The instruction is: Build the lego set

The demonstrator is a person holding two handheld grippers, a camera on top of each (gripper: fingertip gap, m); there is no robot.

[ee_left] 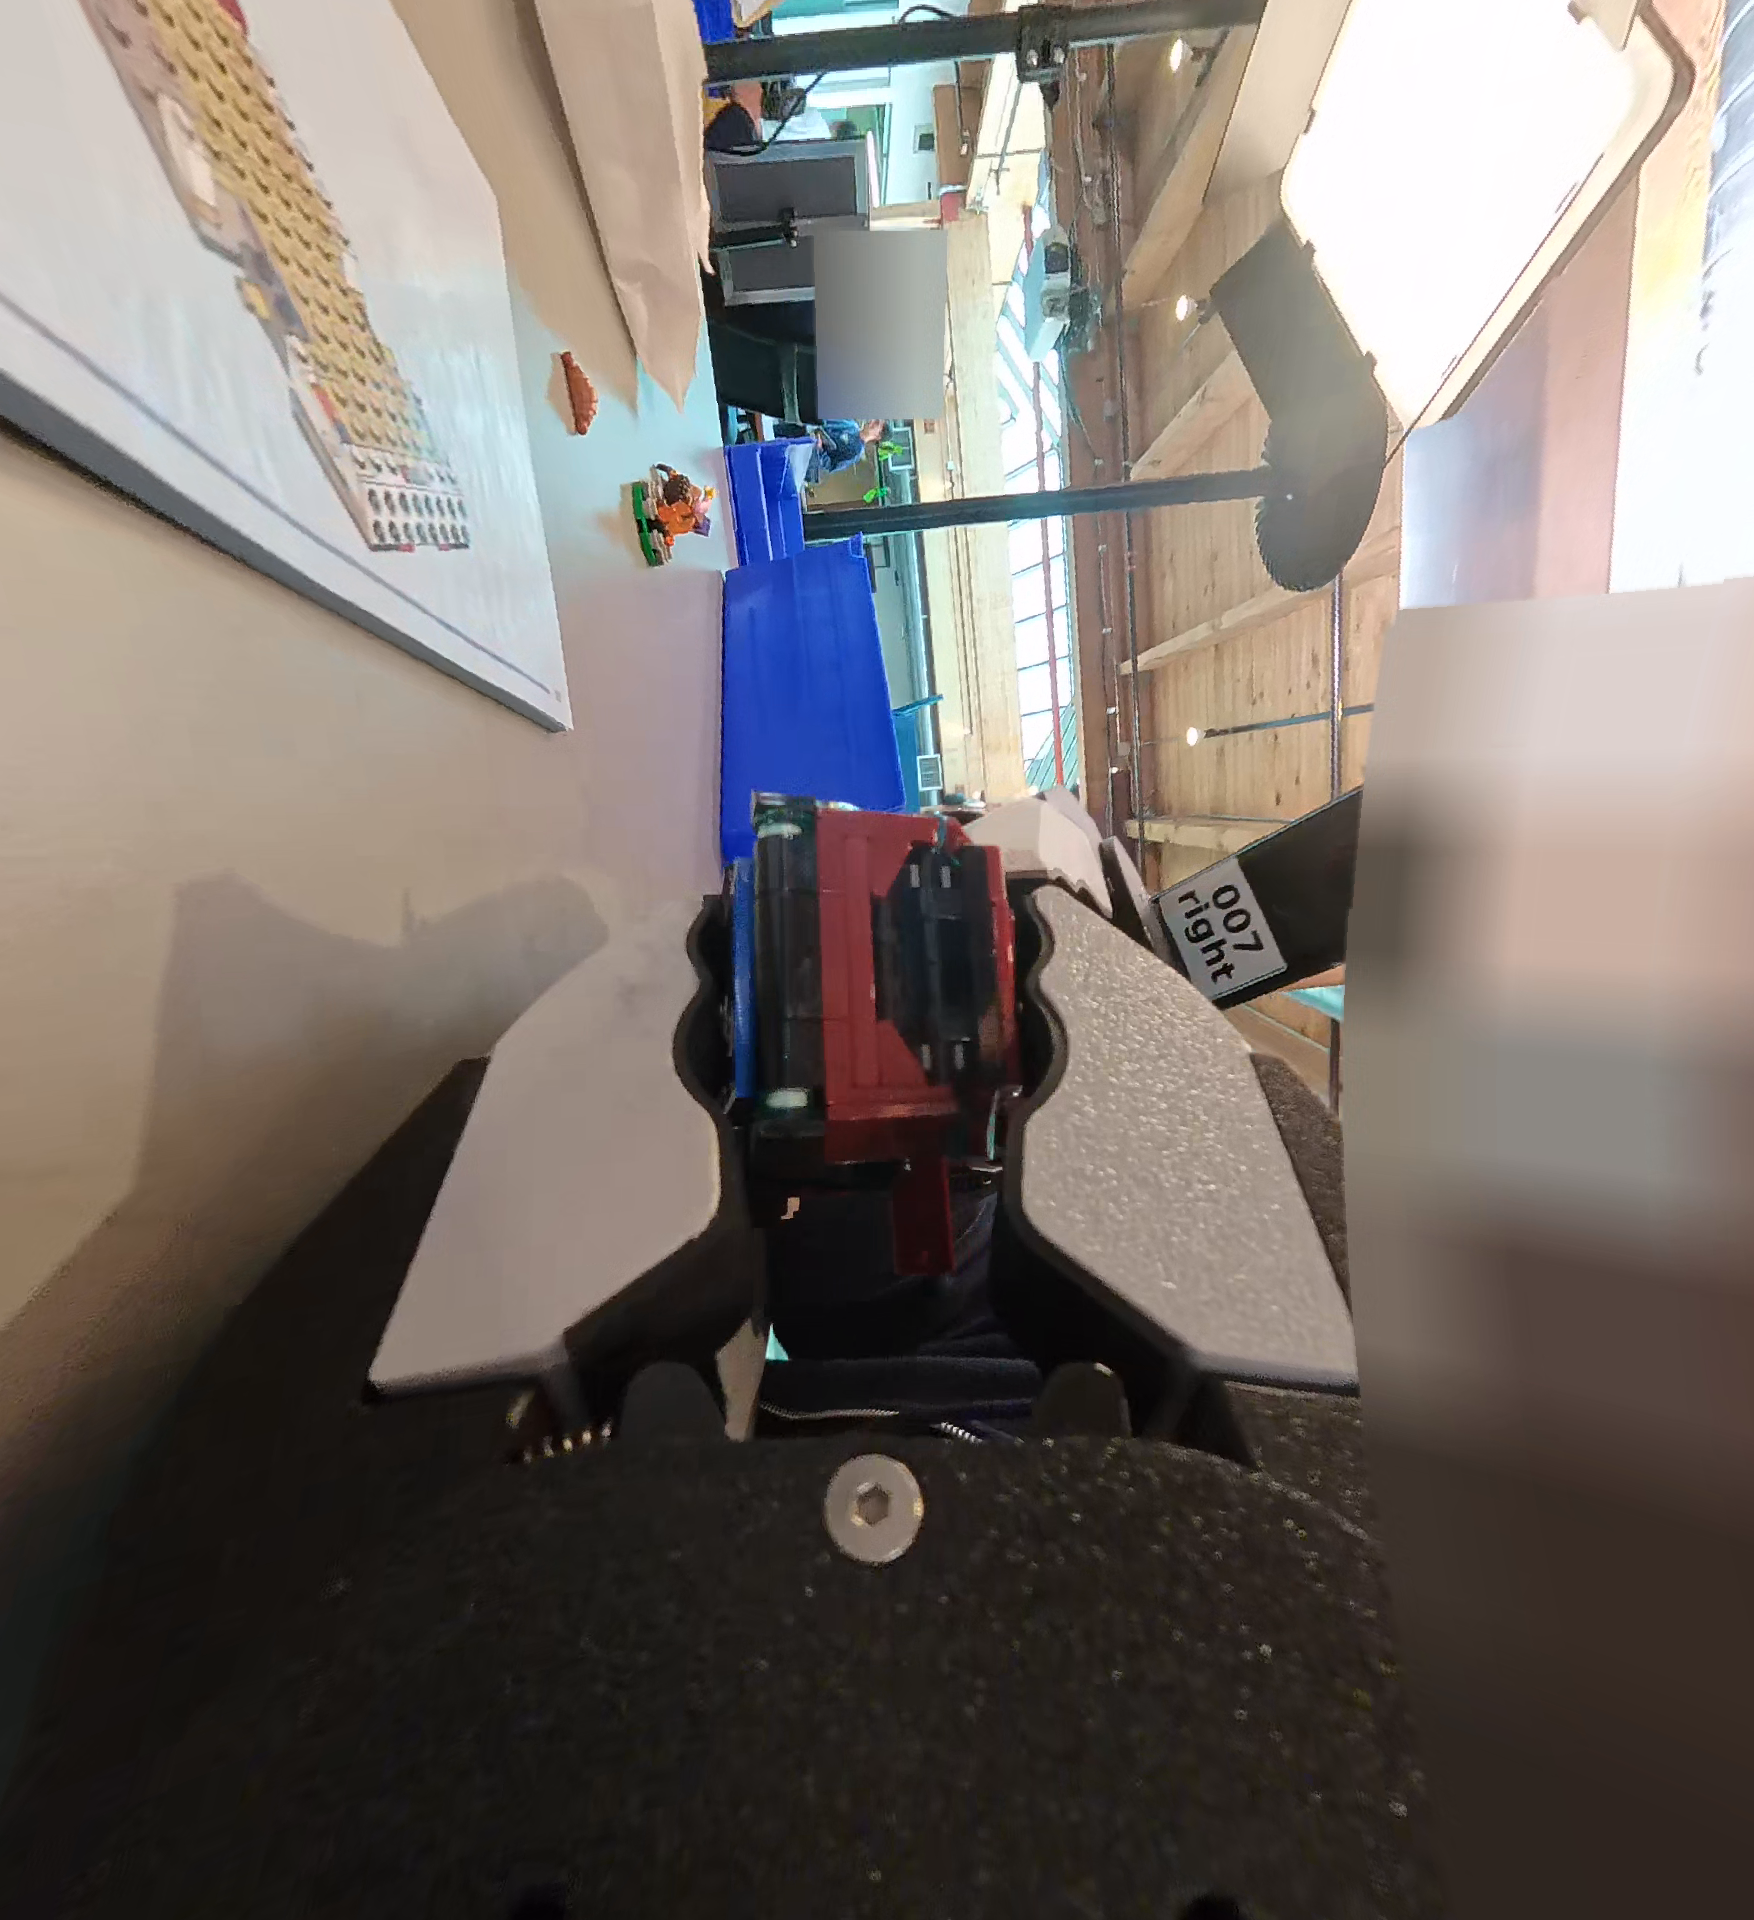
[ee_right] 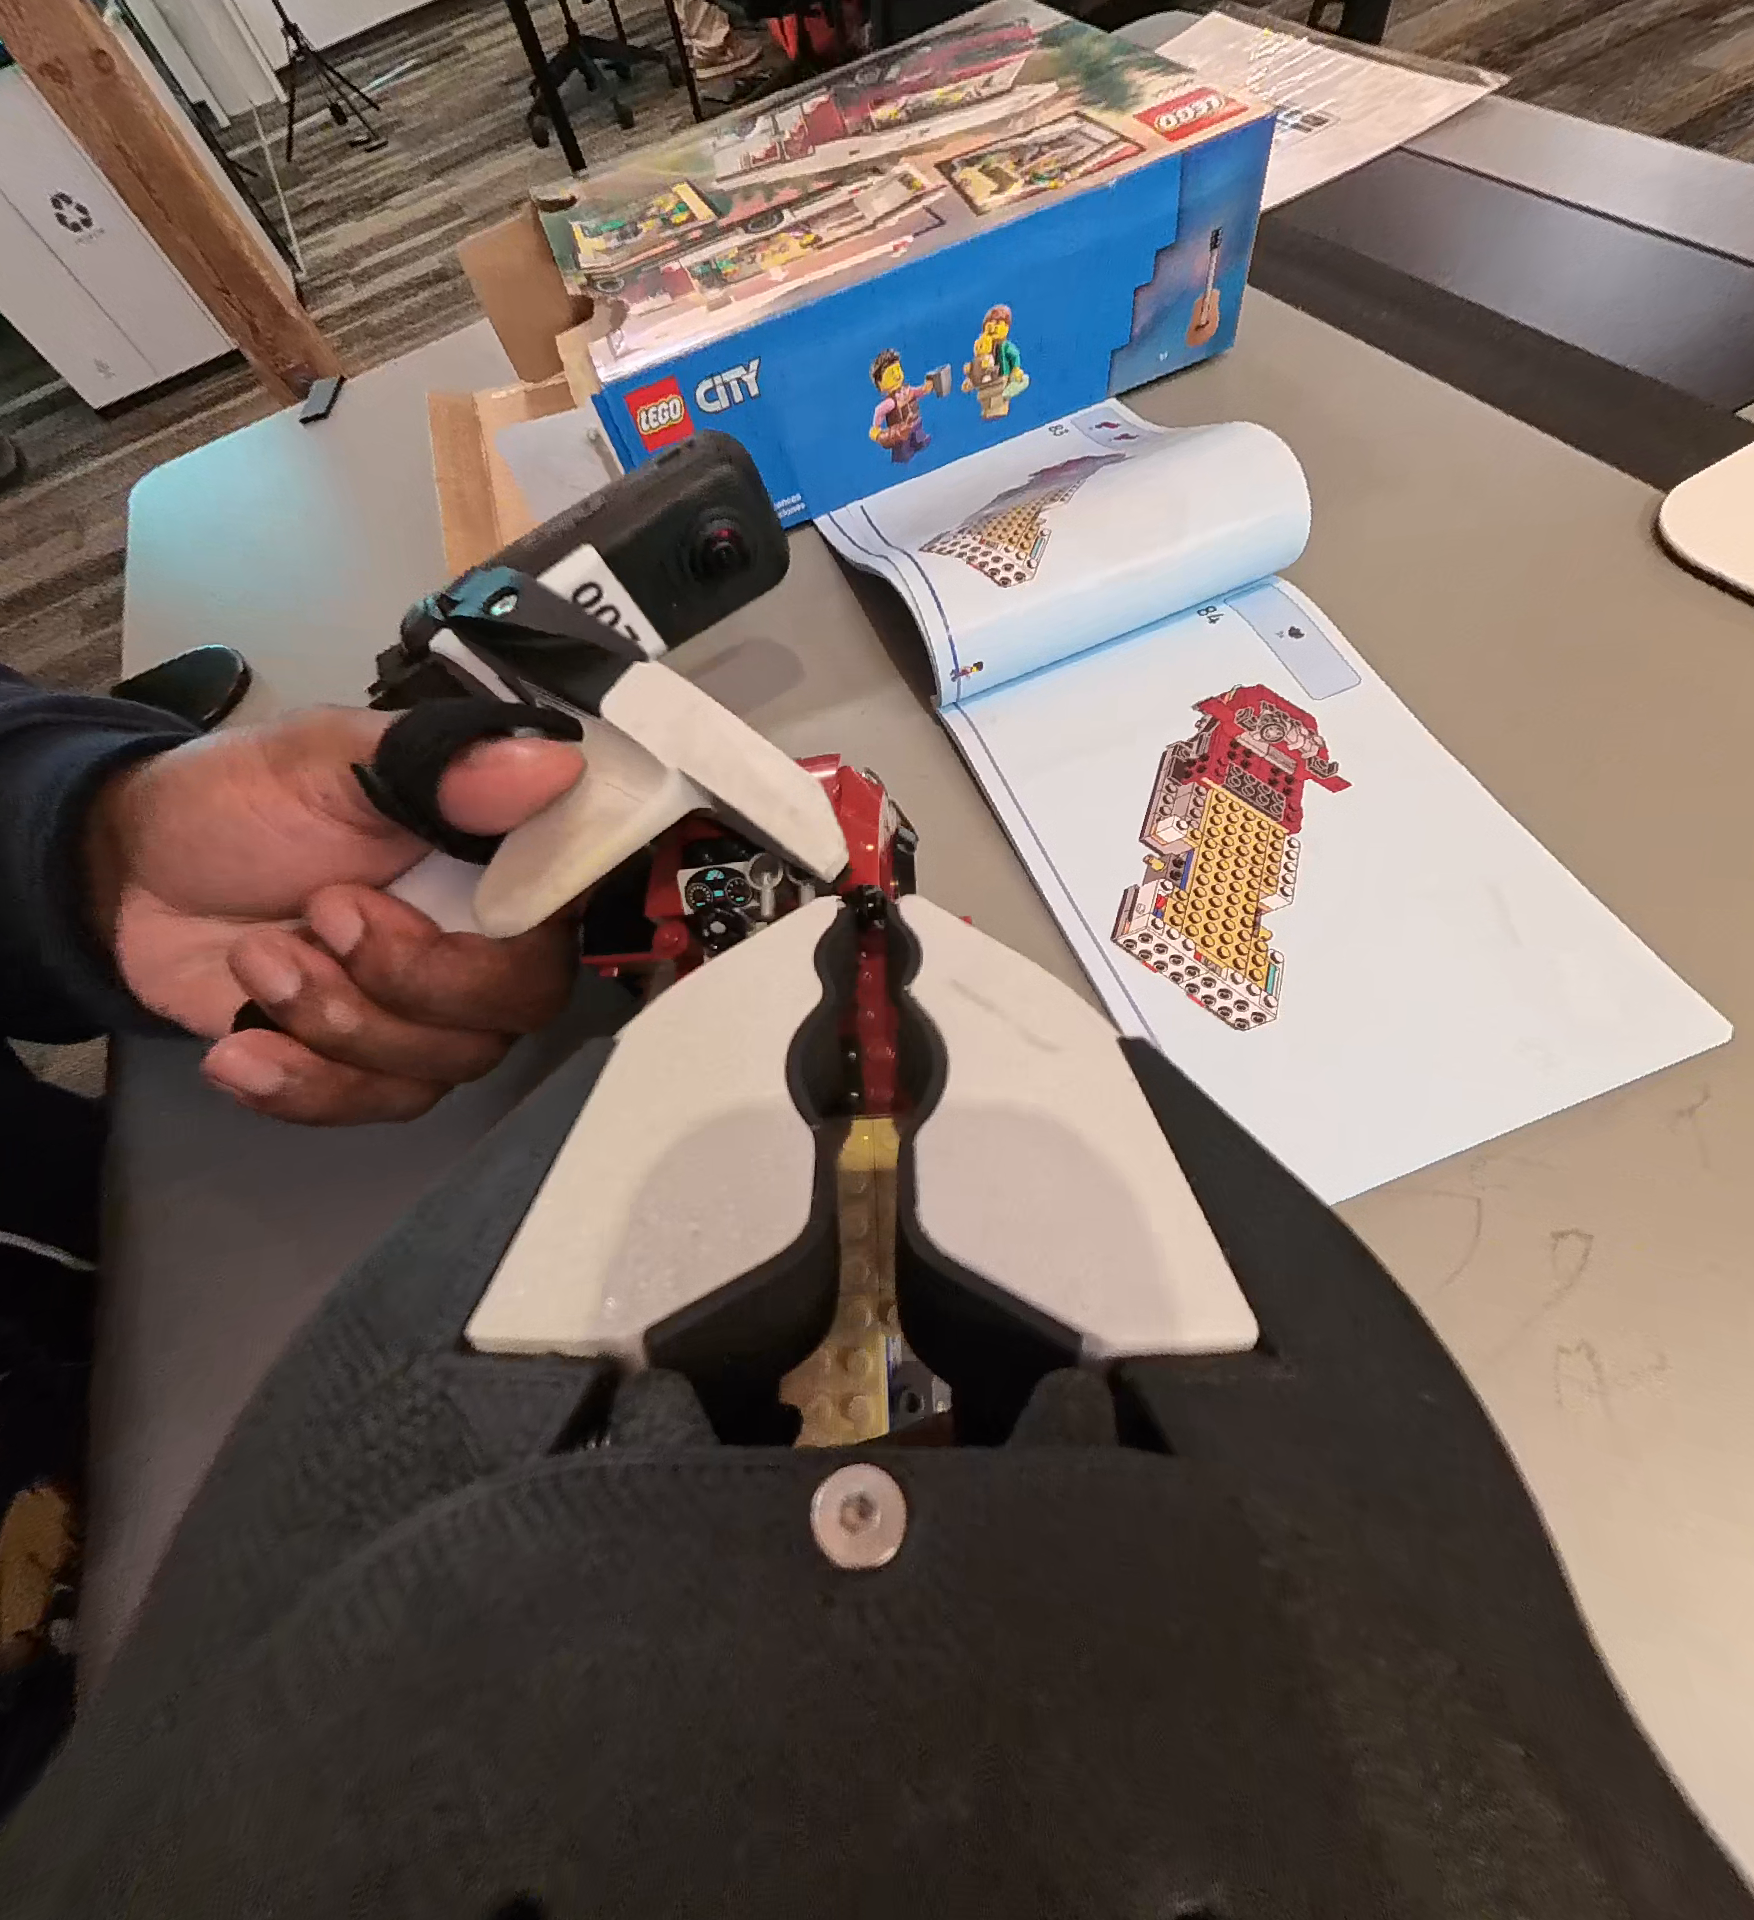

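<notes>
Two grippers on one red brick-built vehicle model (ee_right: pixel 857 831), which sits just off the grey table (ee_right: pixel 1475 1351) beside the open instruction booklet (ee_right: pixel 1320 914). Left gripper (ee_left: pixel 868 997) has its fingers spread fairly wide around the model's red and black body, both pads (ee_left: pixel 1034 997) pressed against its sides; the person's hand (ee_right: pixel 312 883) drives it, thumb through a black strap. Right gripper (ee_right: pixel 868 914) has its tips nearly closed, pinching a small black piece (ee_right: pixel 868 906) at the model's red edge; a tan studded plate shows through the slot between its fingers further back. In the right wrist view the left gripper comes in from the left, its white fingers (ee_right: pixel 727 790) lying over the model's cab, where a dashboard with gauges is visible. Behind the booklet a blue toy set box (ee_right: pixel 956 343) lies flat on the table, brown cardboard (ee_right: pixel 468 488) next to it. Left wrist view is rolled sideways: blue bins (ee_left: pixel 800 686) stand beyond the model, a small figure build (ee_left: pixel 670 514) and a brown piece (ee_left: pixel 577 390) farther along the table.
</notes>
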